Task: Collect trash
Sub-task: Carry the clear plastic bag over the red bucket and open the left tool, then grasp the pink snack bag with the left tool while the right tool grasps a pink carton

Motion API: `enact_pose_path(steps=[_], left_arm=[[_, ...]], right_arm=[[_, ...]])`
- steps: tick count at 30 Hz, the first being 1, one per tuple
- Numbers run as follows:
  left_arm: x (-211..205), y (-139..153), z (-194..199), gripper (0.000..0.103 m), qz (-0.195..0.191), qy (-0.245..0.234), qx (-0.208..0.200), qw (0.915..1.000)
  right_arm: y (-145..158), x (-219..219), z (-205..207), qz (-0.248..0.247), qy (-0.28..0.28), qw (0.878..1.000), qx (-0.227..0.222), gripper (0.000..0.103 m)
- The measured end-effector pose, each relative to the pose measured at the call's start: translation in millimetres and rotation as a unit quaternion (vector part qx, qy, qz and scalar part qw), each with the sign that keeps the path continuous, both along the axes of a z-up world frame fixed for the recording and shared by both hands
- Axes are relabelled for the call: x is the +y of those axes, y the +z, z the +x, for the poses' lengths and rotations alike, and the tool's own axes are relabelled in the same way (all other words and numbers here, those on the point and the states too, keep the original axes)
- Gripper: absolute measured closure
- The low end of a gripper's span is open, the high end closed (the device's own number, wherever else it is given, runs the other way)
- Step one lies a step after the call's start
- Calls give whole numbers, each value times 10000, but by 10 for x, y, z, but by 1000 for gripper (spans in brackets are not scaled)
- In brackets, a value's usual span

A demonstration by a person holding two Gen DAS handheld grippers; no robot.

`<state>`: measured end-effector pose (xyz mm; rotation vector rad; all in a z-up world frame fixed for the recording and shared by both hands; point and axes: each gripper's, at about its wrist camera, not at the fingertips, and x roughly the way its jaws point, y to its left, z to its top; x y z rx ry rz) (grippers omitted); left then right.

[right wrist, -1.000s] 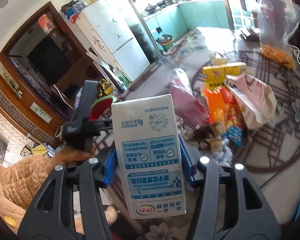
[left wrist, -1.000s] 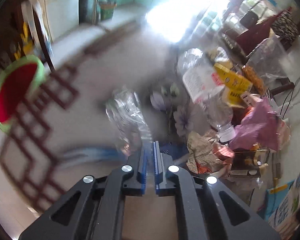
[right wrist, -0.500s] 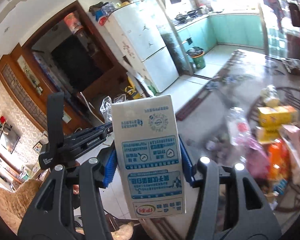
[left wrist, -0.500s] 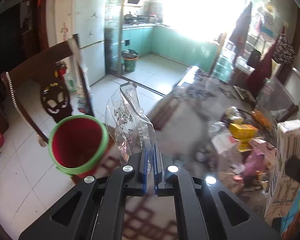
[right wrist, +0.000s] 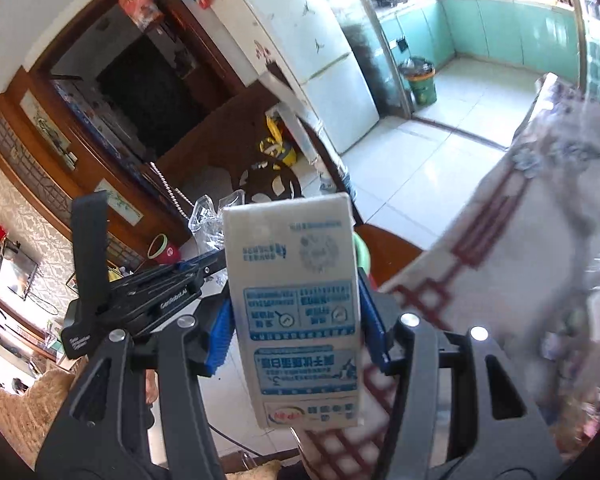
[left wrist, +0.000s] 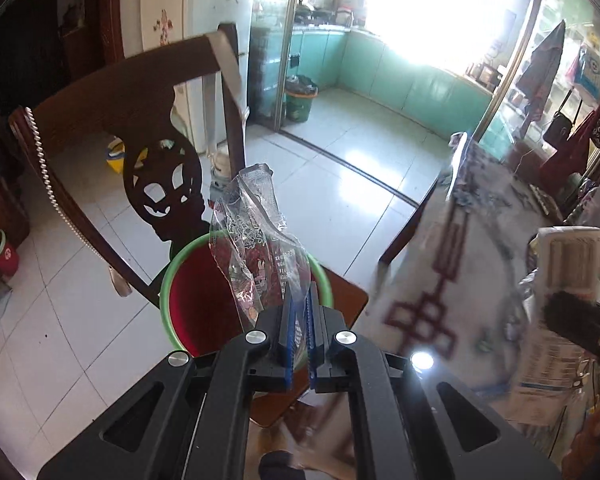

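Two grippers are seen, each with one piece of trash. The left gripper (left wrist: 298,320) has its blue pads pressed together on the lower edge of one clear plastic wrapper (left wrist: 256,236), which stands up at frame centre, over the mouth of one red bucket with a green rim (left wrist: 168,280). The bucket is set on a dark wooden chair (left wrist: 112,92); its near rim is covered by the gripper body.

In the right wrist view, the right gripper (right wrist: 298,332) is clamped on both sides of one white-and-blue milk carton (right wrist: 296,312), held upright at centre (print upside down). The carton blocks most of the bucket; only a sliver of green rim (right wrist: 362,254) shows at its right edge. The left gripper (right wrist: 204,266) and wrapper (right wrist: 208,224) are seen just left of the carton.

Open tiled floor (left wrist: 340,152) is seen beyond the chair toward the kitchen. The table edge with patterned cloth (left wrist: 460,240) lies right of the bucket and is badly motion-blurred; what lies on it cannot be made out. A second small red cup (left wrist: 2,250) is cut by the left frame edge.
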<state>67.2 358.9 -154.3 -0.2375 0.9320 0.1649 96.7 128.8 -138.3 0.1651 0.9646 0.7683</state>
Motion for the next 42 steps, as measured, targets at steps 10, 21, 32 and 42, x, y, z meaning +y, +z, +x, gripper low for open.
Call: enact_pose_path(steps=[10, 21, 32, 42], left_arm=[[478, -485, 367, 101, -183, -157, 480, 9986], [581, -597, 536, 101, -74, -387, 550, 9977], [555, -568, 568, 43, 130, -251, 425, 9987], [297, -398, 510, 41, -204, -466, 290, 9983]], right_arm=[[-626, 778, 502, -564, 64, 9973, 466, 56], [-564, 740, 473, -748, -285, 9961, 378, 35], [-352, 277, 174, -1059, -823, 9910, 18, 19], [-328, -116, -15, -1056, -1390, 9846, 67, 15]])
